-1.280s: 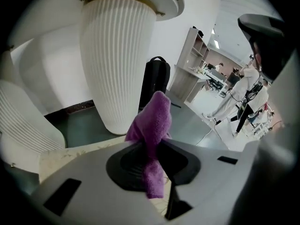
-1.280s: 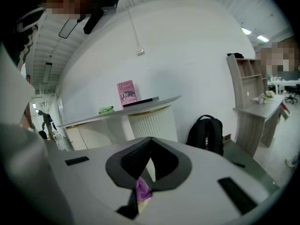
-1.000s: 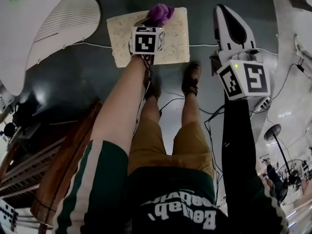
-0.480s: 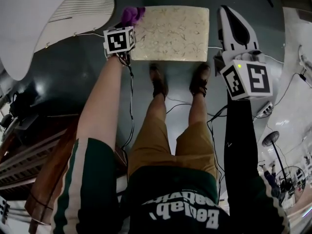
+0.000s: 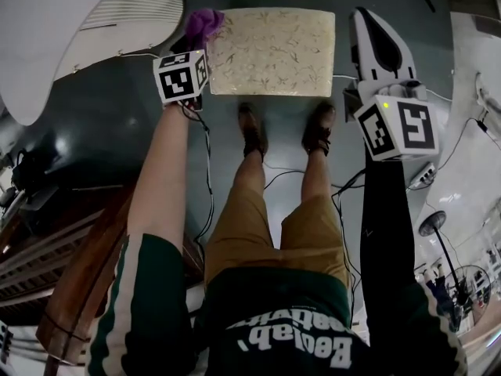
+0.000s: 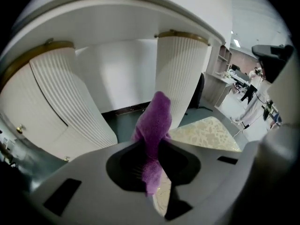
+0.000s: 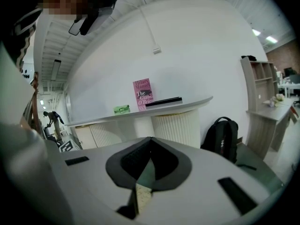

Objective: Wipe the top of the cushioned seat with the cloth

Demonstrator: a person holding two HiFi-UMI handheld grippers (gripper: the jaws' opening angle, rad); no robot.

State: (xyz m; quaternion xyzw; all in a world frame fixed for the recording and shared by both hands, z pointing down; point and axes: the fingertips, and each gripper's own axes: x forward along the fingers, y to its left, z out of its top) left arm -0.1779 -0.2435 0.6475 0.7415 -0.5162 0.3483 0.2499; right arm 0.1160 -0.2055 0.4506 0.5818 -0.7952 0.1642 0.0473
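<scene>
While the left hand-held gripper [image 6: 151,146] pinches the soft purple cloth [image 6: 157,118] pointing straight out, the right hand-held gripper [image 7: 149,146] is closed; only its view shows a pink book [image 7: 142,93].

A pink book [image 7: 142,93] stands mid-frame on the white counter [image 7: 176,125], a green object [image 7: 122,109] left of it. A black backpack [image 7: 221,137] sits at the right.
</scene>
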